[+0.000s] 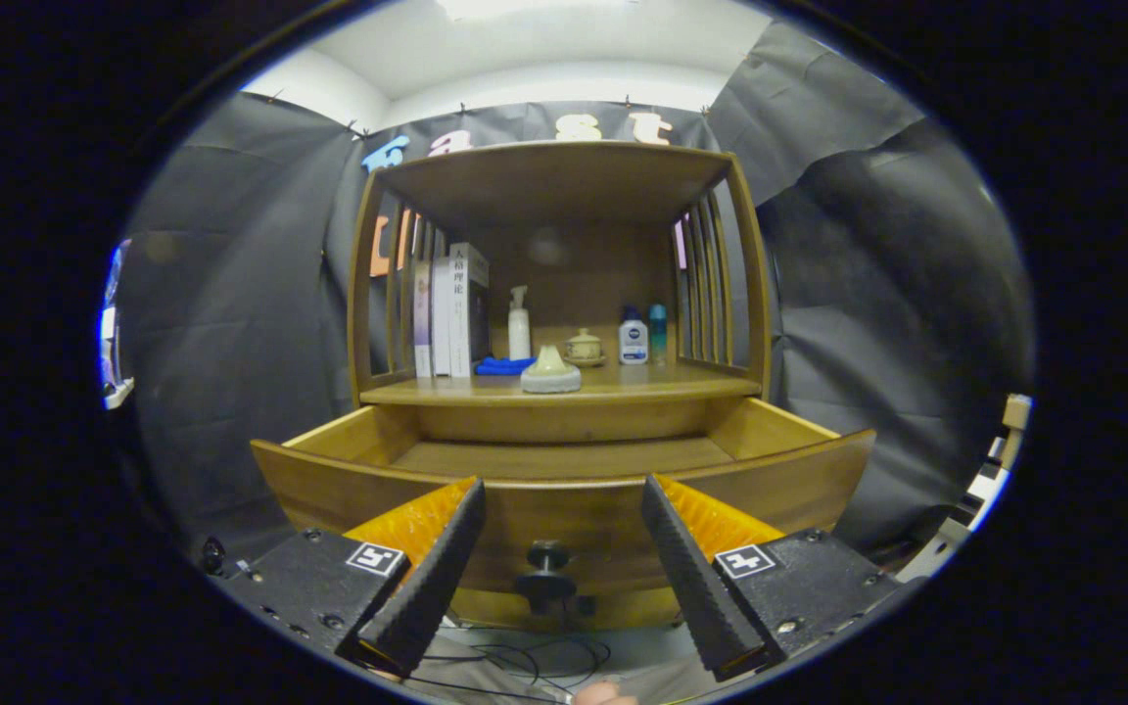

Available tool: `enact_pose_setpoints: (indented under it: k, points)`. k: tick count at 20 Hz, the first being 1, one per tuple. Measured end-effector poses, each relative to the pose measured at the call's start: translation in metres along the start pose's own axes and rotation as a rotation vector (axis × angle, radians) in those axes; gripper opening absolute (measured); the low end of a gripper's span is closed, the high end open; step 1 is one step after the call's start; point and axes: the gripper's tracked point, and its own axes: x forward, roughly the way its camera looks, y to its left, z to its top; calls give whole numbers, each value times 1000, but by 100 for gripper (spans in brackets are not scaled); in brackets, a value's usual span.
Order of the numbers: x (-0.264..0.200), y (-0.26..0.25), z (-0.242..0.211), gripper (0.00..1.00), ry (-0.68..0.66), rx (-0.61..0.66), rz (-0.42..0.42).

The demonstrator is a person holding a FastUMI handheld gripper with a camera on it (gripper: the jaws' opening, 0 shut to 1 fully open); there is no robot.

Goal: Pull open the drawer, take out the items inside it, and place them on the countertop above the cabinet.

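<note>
The wooden cabinet's drawer (564, 490) stands pulled out toward me, and its visible floor is bare wood. A dark round knob (546, 568) sits on the drawer front, between my fingers and a little beyond them. My gripper (562, 490) is open, with nothing between its fingers. On the countertop (662, 384) above the drawer, near its front edge, sits a pale cone-shaped item on a round grey base (551, 372).
Farther back on the countertop stand several books (448, 313), a blue cloth (503, 365), a white pump bottle (519, 326), a small lidded cup (583, 346) and two small bottles (642, 336). Slatted wooden sides enclose the shelf. Cables (525, 661) lie on the floor below the drawer.
</note>
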Motion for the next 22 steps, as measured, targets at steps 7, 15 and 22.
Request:
enact_pose_setpoints:
  k: [7,15,22]
  points:
    - [11,4,-22,100,14,-22,-4]
    - [24,8,-25,100,-2,-71,-26]
    - [29,7,-24,100,12,-56,-12]
